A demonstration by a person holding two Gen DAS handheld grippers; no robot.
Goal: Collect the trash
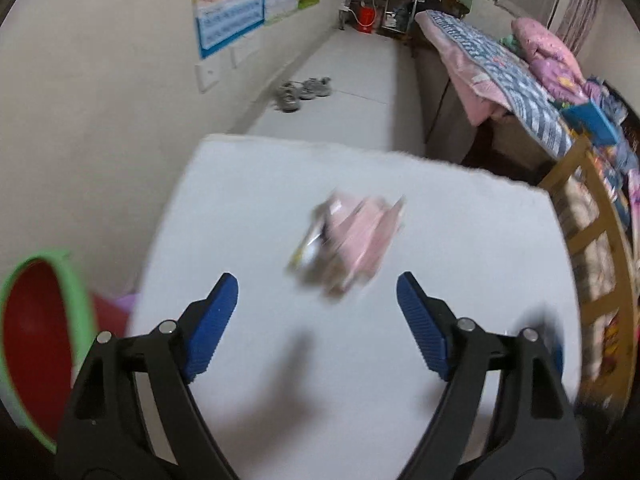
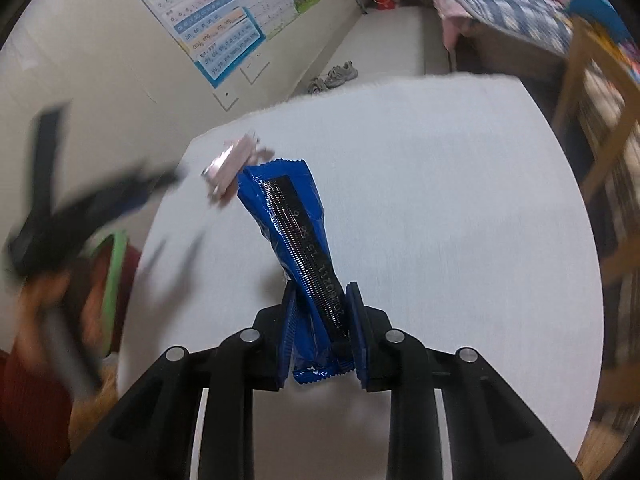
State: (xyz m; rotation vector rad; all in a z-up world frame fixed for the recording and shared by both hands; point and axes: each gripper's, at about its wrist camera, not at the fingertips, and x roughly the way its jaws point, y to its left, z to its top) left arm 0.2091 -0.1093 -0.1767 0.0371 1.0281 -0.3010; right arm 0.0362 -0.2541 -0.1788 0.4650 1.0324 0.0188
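right wrist: right tongs clamp blue wrapper over white table.

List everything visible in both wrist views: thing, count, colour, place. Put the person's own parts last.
blue wrapper: 1, blue with a dark seam strip, between the right gripper's pads, above the table
pink wrapper: 1, pink, crumpled, blurred, on the table ahead of the left gripper
table: 1, white, under both grippers
bin: 1, red with green rim, beside the table's left edge
shoes: 1 pair, grey, on the floor by the wall
posters: several, blue and white, on the wall
bed: 1, blue and pink bedding, far right
red bucket: 1, under the far desk
left gripper: black, blue pads, open
right gripper: black, blue pads, shut on the blue wrapper
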